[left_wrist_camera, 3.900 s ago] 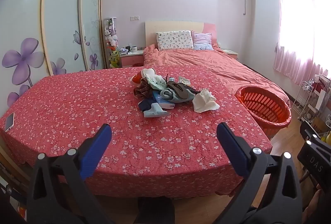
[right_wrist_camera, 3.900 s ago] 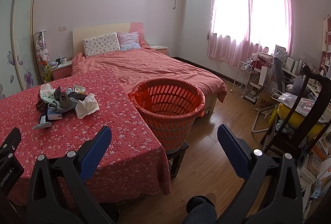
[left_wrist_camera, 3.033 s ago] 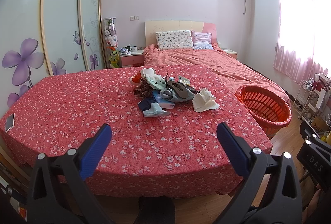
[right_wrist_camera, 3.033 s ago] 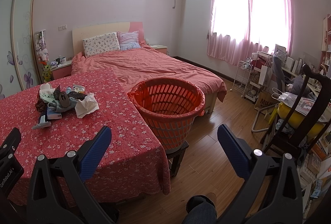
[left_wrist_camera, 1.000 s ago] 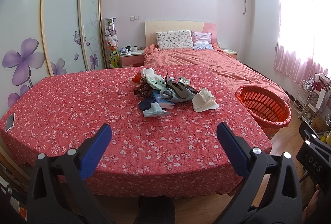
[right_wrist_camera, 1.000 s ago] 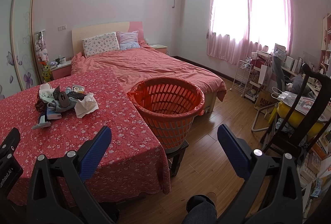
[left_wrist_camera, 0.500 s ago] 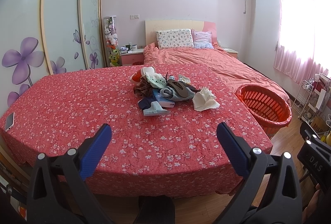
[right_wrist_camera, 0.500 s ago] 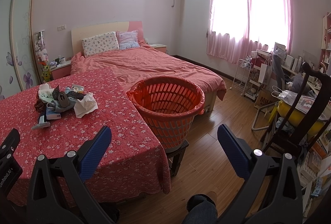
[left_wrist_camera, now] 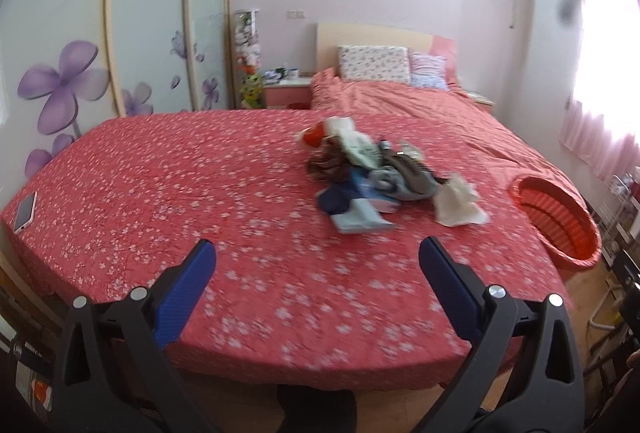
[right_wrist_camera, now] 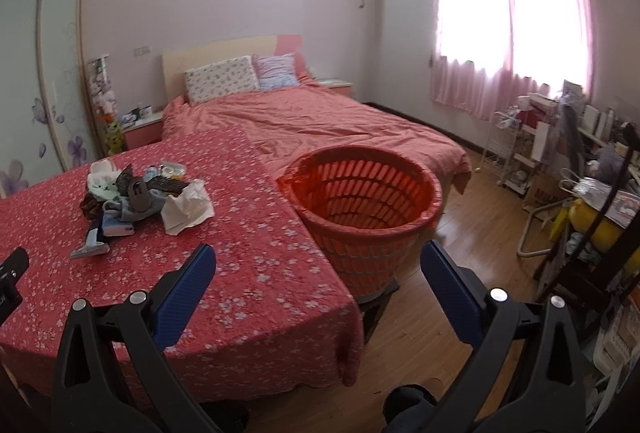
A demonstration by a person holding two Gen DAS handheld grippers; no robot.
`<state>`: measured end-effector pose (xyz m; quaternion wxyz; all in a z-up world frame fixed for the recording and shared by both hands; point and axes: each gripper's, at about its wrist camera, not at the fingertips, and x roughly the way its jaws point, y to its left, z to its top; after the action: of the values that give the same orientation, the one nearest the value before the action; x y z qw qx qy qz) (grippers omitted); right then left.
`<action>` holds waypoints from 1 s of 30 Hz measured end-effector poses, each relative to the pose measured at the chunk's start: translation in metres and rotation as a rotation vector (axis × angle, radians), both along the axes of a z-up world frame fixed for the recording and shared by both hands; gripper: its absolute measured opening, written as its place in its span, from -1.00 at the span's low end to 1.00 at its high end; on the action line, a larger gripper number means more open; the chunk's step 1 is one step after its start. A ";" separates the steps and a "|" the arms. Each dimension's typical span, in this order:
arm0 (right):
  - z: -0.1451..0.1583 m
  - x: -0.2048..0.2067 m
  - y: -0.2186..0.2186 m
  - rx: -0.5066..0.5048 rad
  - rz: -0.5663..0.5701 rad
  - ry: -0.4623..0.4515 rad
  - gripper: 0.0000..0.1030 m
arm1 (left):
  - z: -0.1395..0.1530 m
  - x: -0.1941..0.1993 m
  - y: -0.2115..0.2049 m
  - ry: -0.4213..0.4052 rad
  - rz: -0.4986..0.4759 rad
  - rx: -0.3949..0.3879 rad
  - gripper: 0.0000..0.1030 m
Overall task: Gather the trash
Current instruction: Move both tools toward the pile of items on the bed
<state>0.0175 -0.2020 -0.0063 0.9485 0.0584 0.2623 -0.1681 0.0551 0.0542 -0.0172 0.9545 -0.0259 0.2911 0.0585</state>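
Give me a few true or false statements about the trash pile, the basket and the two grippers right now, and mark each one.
1. The left gripper is open and holds nothing. True.
2. The orange basket already holds trash. False: what shows of its inside is bare.
3. The crumpled white tissue lies on the basket side of the pile. True.
4. The right gripper is shut on the tissue. False: it is open, well short of it.
5. A phone lies among the pile. False: it lies apart, near the cloth's edge.

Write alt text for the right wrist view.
An open blue-padded right gripper hangs empty over a red floral-clothed table, beside an empty orange slotted plastic basket. A heap of mixed trash lies on the cloth farther left.
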 end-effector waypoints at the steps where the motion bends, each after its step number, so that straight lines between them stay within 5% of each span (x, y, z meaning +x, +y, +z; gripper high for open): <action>1: -0.001 0.004 0.001 0.006 0.011 0.004 0.96 | -0.002 0.006 0.004 0.005 0.007 -0.002 0.93; 9: -0.011 0.066 0.014 0.088 0.143 0.047 0.95 | -0.018 0.065 0.010 0.059 -0.041 -0.044 0.90; 17: -0.034 0.151 0.032 0.152 0.275 0.164 0.73 | -0.050 0.136 0.001 0.181 -0.073 -0.061 0.83; 30: -0.073 0.213 0.050 0.213 0.353 0.357 0.45 | -0.088 0.166 0.020 0.298 -0.064 -0.062 0.46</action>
<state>0.2307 -0.1519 -0.0797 0.8903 0.0805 0.4476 0.0206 0.2213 0.0745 -0.1050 0.9008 -0.0369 0.4321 0.0221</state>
